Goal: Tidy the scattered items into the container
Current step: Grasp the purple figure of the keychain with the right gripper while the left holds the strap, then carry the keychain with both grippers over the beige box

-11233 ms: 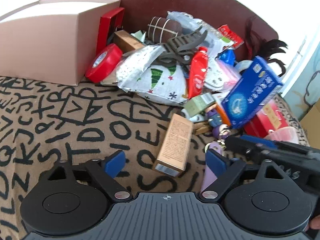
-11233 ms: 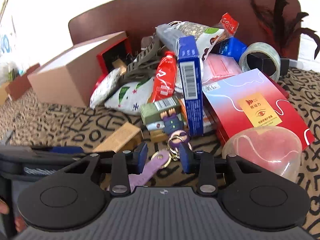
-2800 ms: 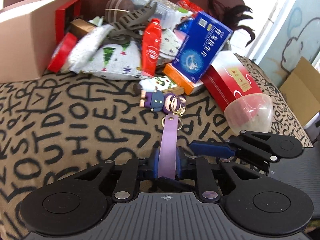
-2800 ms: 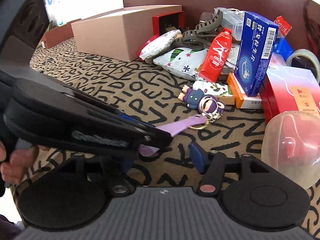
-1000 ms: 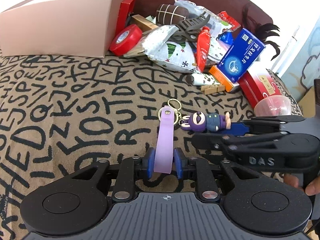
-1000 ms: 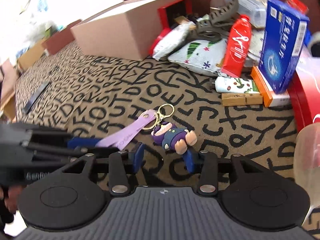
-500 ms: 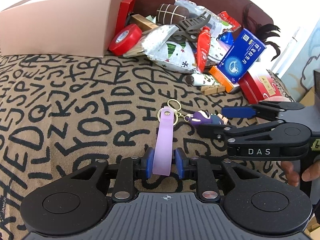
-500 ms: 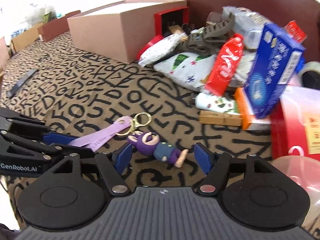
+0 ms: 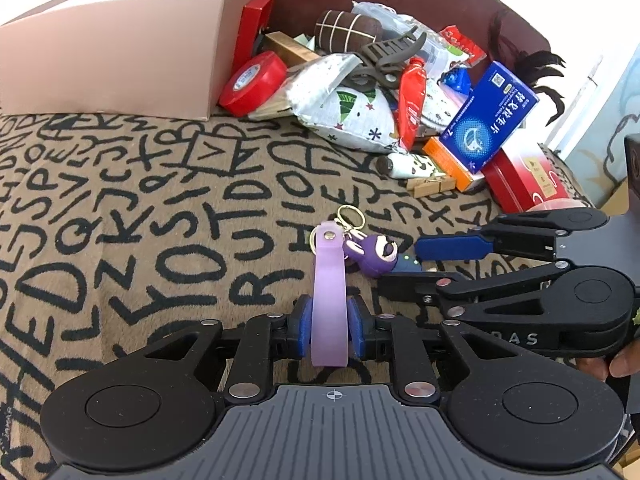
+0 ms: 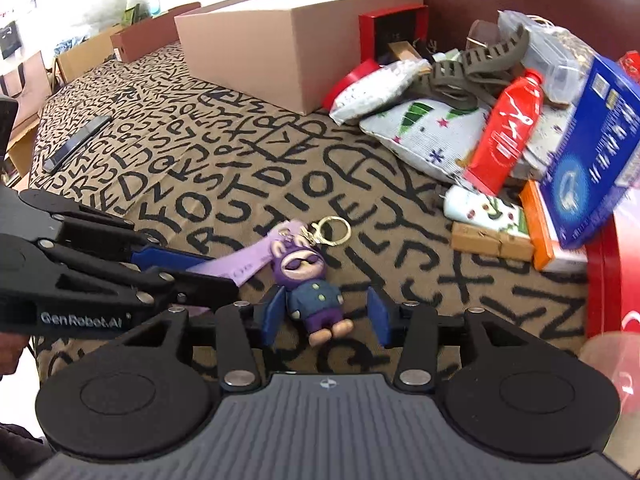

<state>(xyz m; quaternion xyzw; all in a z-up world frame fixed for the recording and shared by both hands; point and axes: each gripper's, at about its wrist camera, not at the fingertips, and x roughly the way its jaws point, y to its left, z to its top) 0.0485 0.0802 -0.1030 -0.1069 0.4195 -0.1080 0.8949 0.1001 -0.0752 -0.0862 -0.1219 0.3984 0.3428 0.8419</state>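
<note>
My left gripper (image 9: 329,326) is shut on the lilac strap (image 9: 329,296) of a keychain. The strap joins a gold ring (image 9: 351,216) and a purple bunny figure (image 9: 370,254) that lies on the lettered cloth. In the right wrist view my right gripper (image 10: 326,314) is open, its blue pads either side of the bunny figure (image 10: 310,284) without touching it. The left gripper (image 10: 168,268) shows there at the left, holding the strap (image 10: 248,262). The pink cardboard box (image 9: 116,44) stands at the back left; it also shows in the right wrist view (image 10: 280,40).
A pile lies at the back right: red tape roll (image 9: 254,82), patterned pouch (image 9: 348,116), red tube (image 9: 410,102), blue box (image 9: 488,116), red box (image 9: 528,180), wooden clips (image 9: 430,186). A phone (image 10: 76,142) lies at the cloth's left edge. A clear cup (image 10: 616,364) stands at the right.
My right gripper has moved forward and squared up, so its open pads now flank the bunny figure. My left gripper keeps its hold on the strap and has barely moved.
</note>
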